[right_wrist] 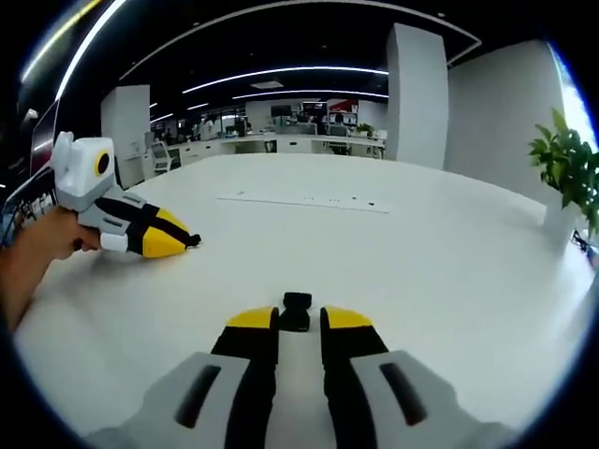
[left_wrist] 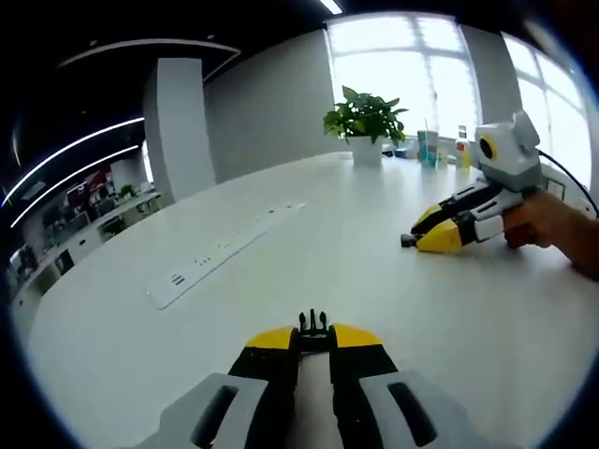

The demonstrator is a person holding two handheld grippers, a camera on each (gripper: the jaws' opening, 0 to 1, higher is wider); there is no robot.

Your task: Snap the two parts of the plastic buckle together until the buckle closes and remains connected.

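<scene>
In the left gripper view, the left gripper [left_wrist: 314,339] at bottom centre has its jaws closed on the pronged buckle half [left_wrist: 314,325], low over the white table [left_wrist: 281,271]; the right gripper [left_wrist: 432,236] sits at right centre. In the right gripper view, the left gripper [right_wrist: 183,241] lies at left centre, and the right gripper [right_wrist: 299,318] at bottom centre clamps the socket buckle half [right_wrist: 297,309].

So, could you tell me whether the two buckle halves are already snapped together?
No, the pronged buckle half sits in the left gripper, while the right gripper holds the other half apart.
</scene>
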